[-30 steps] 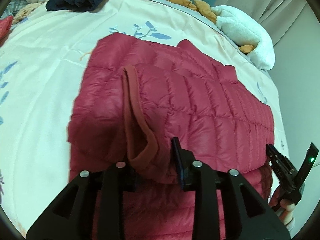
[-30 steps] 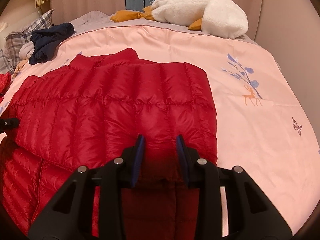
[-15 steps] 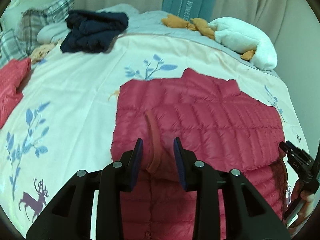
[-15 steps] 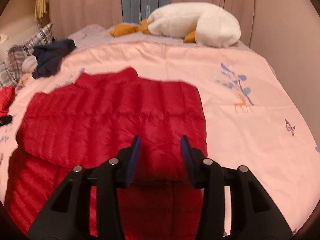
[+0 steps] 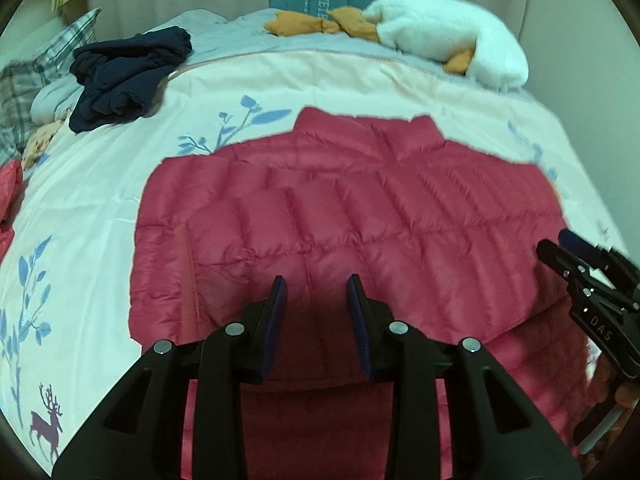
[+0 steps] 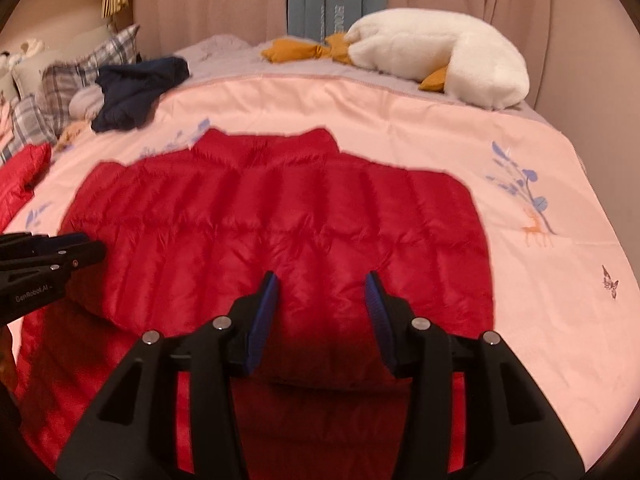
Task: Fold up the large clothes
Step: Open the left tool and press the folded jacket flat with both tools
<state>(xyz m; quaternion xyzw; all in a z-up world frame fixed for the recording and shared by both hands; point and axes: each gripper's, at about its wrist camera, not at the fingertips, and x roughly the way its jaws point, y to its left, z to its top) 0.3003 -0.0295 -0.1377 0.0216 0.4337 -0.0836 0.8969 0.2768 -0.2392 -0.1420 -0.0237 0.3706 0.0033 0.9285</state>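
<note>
A red quilted down jacket (image 5: pixel 360 208) lies flat on the bed, collar toward the far side, with a folded layer across its body; it also shows in the right wrist view (image 6: pixel 280 216). My left gripper (image 5: pixel 316 286) is open and empty, above the near left part of the jacket. My right gripper (image 6: pixel 322 280) is open and empty, above the near right part. Each gripper shows at the edge of the other's view: the right gripper (image 5: pixel 576 264), the left gripper (image 6: pixel 60 256).
The bed has a pink printed cover (image 5: pixel 100 208). A dark navy garment (image 5: pixel 128 76) lies at the far left near plaid pillows (image 6: pixel 52 92). A white plush goose (image 6: pixel 440 52) lies at the far right. Another red garment (image 6: pixel 20 180) sits at the left edge.
Both grippers have let go of the jacket's folded layer, opened and drawn back and up. The folded layer now lies flat on the jacket.
</note>
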